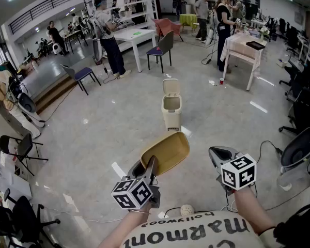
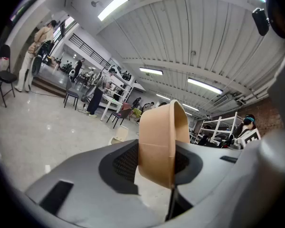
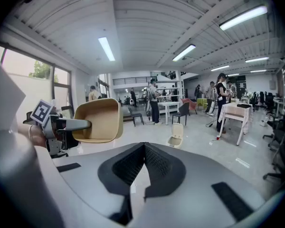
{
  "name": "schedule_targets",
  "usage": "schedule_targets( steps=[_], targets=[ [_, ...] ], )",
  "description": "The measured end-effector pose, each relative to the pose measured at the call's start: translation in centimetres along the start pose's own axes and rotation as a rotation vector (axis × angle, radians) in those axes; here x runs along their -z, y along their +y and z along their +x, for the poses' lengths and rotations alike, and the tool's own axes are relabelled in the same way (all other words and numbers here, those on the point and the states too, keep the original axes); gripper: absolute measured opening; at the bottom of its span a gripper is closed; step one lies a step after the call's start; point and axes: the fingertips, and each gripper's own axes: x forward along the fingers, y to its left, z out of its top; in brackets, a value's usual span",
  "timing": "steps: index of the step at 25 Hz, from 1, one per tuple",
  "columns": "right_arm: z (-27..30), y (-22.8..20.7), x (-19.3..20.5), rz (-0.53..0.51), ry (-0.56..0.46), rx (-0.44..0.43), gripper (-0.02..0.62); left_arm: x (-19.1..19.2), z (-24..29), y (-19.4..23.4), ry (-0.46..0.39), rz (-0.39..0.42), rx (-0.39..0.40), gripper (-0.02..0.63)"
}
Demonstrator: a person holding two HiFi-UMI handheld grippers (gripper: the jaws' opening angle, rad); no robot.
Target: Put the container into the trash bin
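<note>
A tan paper container [image 1: 166, 151] hangs in the air with its open side tilted up, and my left gripper [image 1: 149, 165] is shut on its near rim. In the left gripper view the container's wall [image 2: 160, 141] stands edge-on between the two pads. A beige trash bin [image 1: 171, 110] with its lid flipped up stands on the floor ahead, beyond the container. It is small in the left gripper view [image 2: 118, 134] and in the right gripper view [image 3: 175, 136]. My right gripper [image 1: 214, 152] floats to the right, its jaws shut on nothing [image 3: 143, 146]. From there the held container [image 3: 97, 120] shows at left.
A white table [image 1: 243, 48] with a person beside it stands at the back right, another table [image 1: 134, 35] and dark chairs [image 1: 163, 48] at the back. Office chairs [image 1: 299, 149] line the right side, folding chairs [image 1: 20, 146] the left. Cables trail over the floor near my feet.
</note>
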Motion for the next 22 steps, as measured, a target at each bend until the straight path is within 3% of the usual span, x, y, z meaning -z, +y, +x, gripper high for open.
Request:
schedule_targets(
  steps=[8, 15, 22],
  targets=[
    [2.1, -1.6, 1.4, 0.049, 0.019, -0.017, 0.002, -1.2, 0.7, 0.3, -0.094, -0.023, 0.005, 0.123],
    [3.4, -0.1, 5.7, 0.103, 0.033, -0.014, 0.002, 1.6, 0.5, 2.3, -0.014, -0.012, 0.025, 0.123],
    [5.5, -4.2, 7.7, 0.173, 0.105, 0.026, 0.002, 3.5, 4.4, 3.6, 0.068, -0.034, 0.031, 0.123]
  ],
)
